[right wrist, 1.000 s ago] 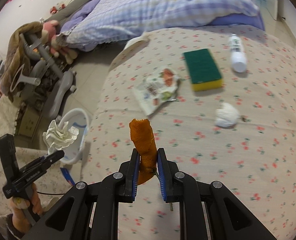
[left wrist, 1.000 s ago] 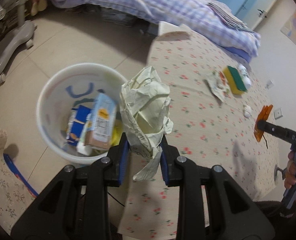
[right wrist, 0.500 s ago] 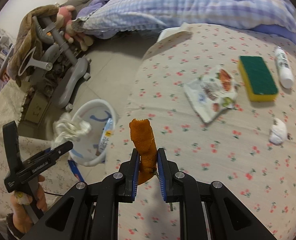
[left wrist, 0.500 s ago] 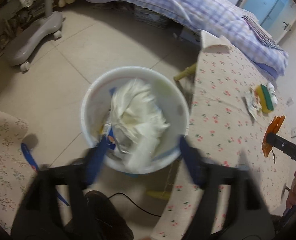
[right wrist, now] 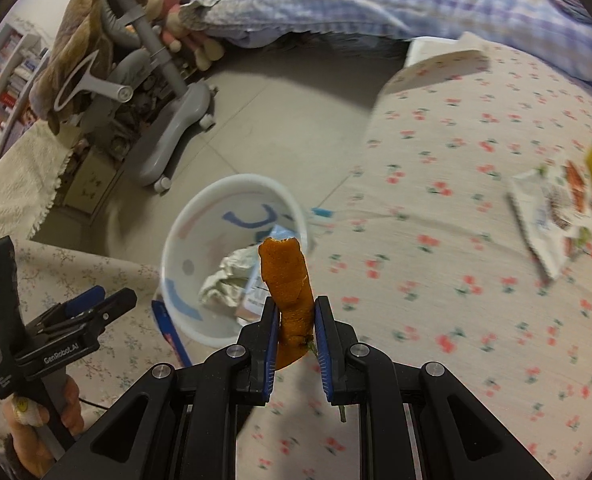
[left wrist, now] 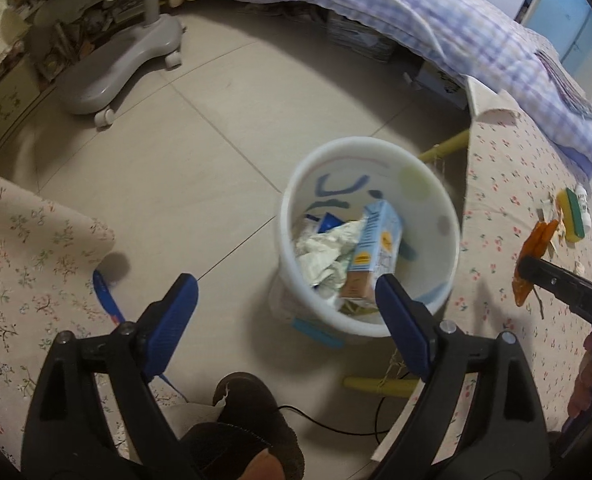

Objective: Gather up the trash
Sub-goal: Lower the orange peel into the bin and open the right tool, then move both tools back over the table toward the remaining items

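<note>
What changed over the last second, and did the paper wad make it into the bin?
Yes. The left tool let go; its jaws are opening, empty, and the wad lies in the bin. The right tool, nearer the bin, still grips the orange peel.

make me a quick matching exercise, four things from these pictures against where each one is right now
Things:
1. orange peel
2. crumpled paper
3. sponge
4. left claw

Places:
A. on the flowered table
B. pinched in the right claw
C. over the floor beside the bin, opening, nothing between its fingers
D. inside the bin

Pairs: 1-B, 2-D, 3-A, 4-C
</note>
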`<state>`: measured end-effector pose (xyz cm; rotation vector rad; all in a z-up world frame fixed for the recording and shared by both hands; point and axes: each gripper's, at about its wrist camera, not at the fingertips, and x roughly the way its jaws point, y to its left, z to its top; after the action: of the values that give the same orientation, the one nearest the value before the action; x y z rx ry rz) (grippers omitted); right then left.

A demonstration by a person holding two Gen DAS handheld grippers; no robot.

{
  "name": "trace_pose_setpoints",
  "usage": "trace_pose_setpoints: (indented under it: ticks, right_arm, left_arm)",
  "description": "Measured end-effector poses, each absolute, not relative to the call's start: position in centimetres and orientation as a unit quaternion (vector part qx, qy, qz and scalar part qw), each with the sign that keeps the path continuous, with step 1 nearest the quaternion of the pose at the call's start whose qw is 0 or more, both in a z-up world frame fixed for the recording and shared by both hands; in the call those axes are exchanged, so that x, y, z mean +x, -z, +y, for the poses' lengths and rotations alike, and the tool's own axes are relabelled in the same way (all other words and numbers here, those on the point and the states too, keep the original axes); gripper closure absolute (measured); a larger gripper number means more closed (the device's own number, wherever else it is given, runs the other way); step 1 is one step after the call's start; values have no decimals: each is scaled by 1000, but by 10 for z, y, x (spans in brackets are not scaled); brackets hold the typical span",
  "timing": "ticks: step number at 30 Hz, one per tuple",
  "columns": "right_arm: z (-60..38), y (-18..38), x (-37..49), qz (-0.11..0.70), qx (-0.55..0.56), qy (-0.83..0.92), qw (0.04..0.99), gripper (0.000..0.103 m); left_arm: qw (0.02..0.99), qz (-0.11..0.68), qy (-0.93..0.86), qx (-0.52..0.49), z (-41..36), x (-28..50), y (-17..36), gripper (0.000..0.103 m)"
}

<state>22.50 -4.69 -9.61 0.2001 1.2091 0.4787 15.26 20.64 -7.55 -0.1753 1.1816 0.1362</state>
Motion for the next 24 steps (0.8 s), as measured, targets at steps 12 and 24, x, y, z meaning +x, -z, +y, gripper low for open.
trace_pose_setpoints:
  ticks: [12, 24]
  right_arm:
    - [2, 102, 237, 543, 100, -254, 794, 77]
    - [-35, 64, 222, 478, 100, -239, 839, 15]
  left_arm:
    - [821, 557, -70, -103, 224, 151, 75, 13]
    - [828, 550, -56, -90, 212, 148, 69, 13]
